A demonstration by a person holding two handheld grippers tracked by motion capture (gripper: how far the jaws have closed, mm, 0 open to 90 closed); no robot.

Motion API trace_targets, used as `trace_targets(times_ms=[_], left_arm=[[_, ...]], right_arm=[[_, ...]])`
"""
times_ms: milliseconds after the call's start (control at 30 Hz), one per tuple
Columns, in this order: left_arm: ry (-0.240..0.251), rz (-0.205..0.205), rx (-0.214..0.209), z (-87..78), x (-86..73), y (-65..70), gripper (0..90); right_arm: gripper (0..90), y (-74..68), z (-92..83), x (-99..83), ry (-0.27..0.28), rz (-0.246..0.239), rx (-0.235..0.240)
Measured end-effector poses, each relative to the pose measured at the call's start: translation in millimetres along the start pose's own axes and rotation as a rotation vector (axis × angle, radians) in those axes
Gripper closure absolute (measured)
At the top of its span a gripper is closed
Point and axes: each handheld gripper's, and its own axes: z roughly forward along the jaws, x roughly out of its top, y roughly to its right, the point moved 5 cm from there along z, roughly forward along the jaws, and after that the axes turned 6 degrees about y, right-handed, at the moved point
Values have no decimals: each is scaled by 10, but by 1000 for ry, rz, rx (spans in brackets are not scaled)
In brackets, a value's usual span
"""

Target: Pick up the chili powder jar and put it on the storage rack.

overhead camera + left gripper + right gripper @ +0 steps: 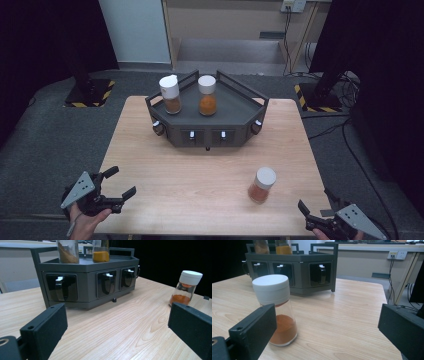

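Surface: wooden table point(200, 170).
Spice jar point(262, 184): upright, near right gripper point(320, 212), ahead-left.
Right gripper: jaws spread, empty.
Left gripper point(117, 184): spread, empty.

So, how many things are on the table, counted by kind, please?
Spice jars with white caps: 3 (two stand on the rack, one stands on the table)
Dark grey rack: 1
Total: 4 things on the wooden table
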Motion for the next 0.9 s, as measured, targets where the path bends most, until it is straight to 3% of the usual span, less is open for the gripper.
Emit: trace_targets(times_ms=[567, 900], left_arm=[[-4, 7, 0, -18, 0, 23, 14], [-13, 5, 3, -21, -4, 17, 13]], right_arm=[[17, 23, -59, 94, 30, 16, 10], [6, 88, -68, 273, 30, 22, 72]])
